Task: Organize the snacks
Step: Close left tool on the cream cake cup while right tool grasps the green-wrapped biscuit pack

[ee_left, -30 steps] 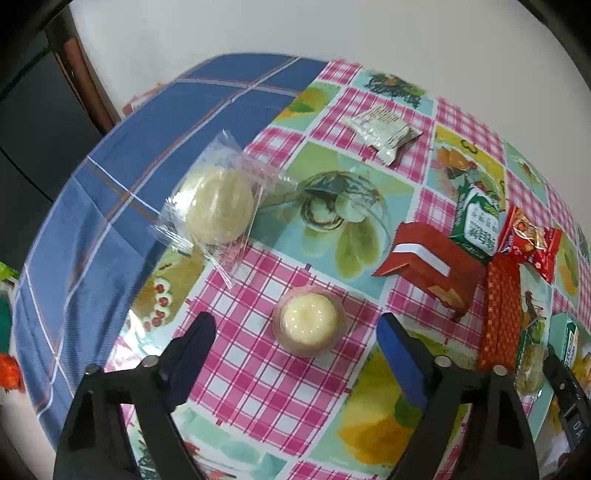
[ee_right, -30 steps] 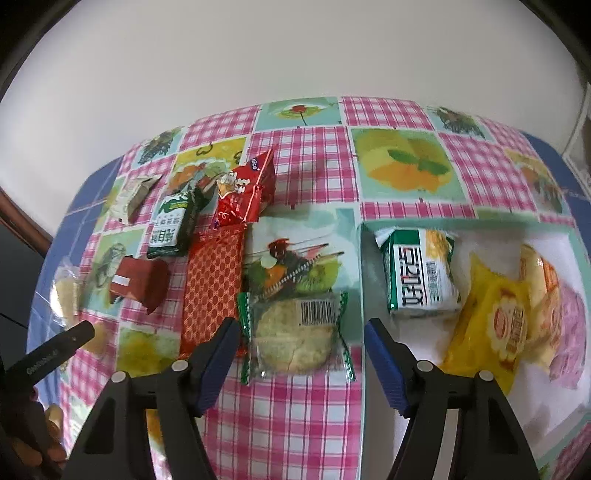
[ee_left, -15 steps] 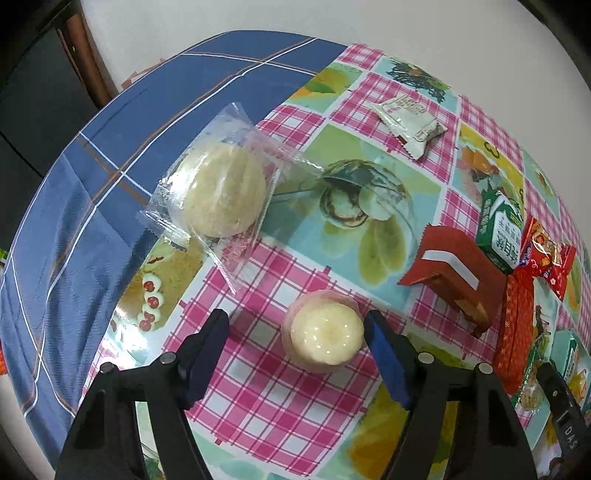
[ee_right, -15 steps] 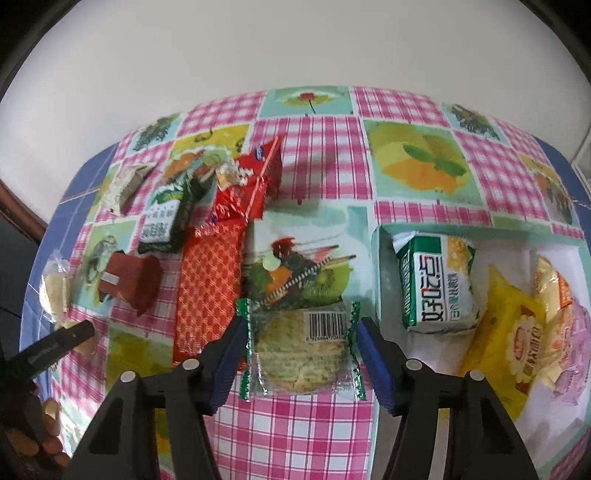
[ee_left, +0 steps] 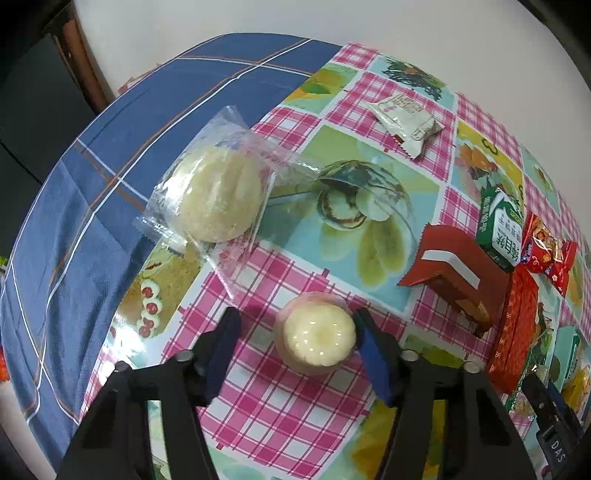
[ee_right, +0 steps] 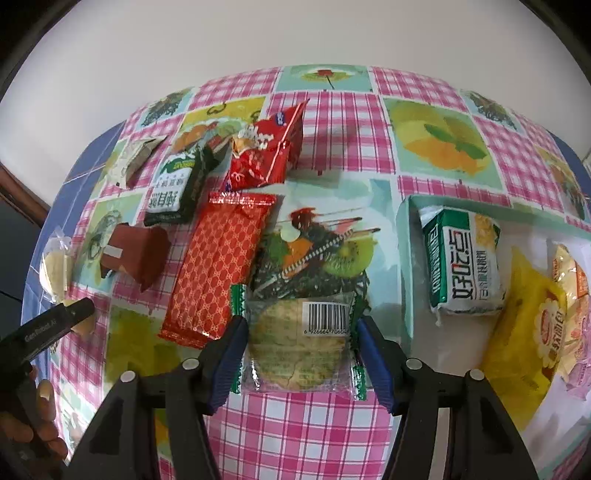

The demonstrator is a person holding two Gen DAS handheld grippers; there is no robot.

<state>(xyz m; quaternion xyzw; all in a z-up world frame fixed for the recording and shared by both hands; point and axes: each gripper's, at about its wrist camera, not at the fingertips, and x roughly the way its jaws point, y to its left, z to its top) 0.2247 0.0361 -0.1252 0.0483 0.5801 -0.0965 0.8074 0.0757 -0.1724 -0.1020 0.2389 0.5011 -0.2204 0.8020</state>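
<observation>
Claws astride jelly cup, cracker pack.

Jelly cup before wrapped bun

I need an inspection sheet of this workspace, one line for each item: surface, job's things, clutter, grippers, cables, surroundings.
Surface: fruit-print checked tablecloth over a blue cloth.
Job's things: jelly cup and cracker pack each sit between fingers; bun in clear wrap, red patterned pack, red box and other packets loose; tray holds green-white pack and yellow pack.
Clutter: nothing seen.
Grippers: left gripper open, its right finger at the cup; right gripper open around the cracker pack.
Cables: nothing seen.
Surroundings: white wall.
</observation>
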